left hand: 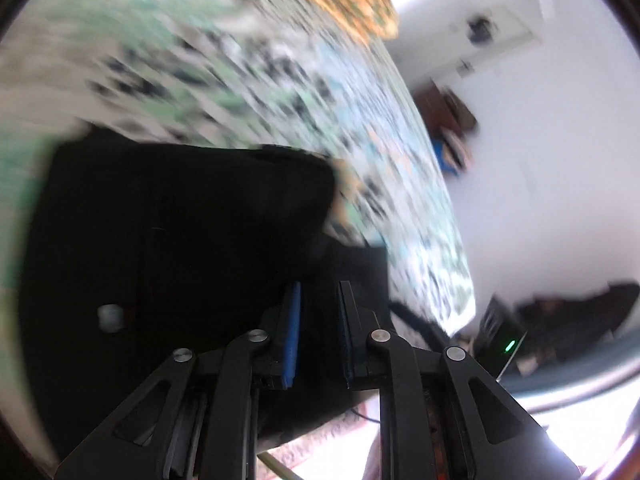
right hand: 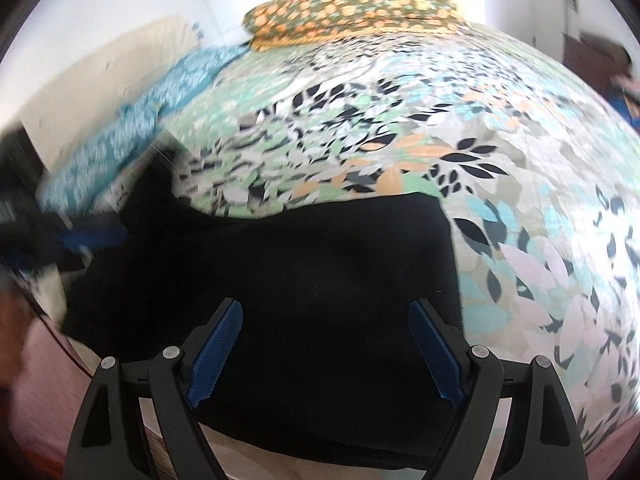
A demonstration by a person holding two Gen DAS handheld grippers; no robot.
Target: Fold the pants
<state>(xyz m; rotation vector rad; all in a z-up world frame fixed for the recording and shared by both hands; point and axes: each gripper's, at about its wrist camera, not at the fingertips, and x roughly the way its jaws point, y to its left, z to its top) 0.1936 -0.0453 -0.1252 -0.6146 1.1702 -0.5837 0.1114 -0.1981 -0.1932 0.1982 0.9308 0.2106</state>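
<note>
Black pants (right hand: 320,280) lie folded in a rough rectangle on the leaf-patterned bedspread (right hand: 400,120), near the bed's front edge. My right gripper (right hand: 326,314) hovers over the pants with its blue pads wide apart and nothing between them. In the blurred left wrist view the pants (left hand: 180,240) fill the lower left. My left gripper (left hand: 320,292) is over their right part, its blue pads a narrow gap apart; whether cloth is pinched between them I cannot tell. The left gripper also shows as a blurred dark shape (right hand: 60,236) at the left edge of the right wrist view.
An orange flowered pillow (right hand: 352,8) lies at the head of the bed. A blue patterned cloth (right hand: 132,120) runs along the bed's left side by the wall. Beyond the bed's right edge there are dark items on the floor (left hand: 580,320).
</note>
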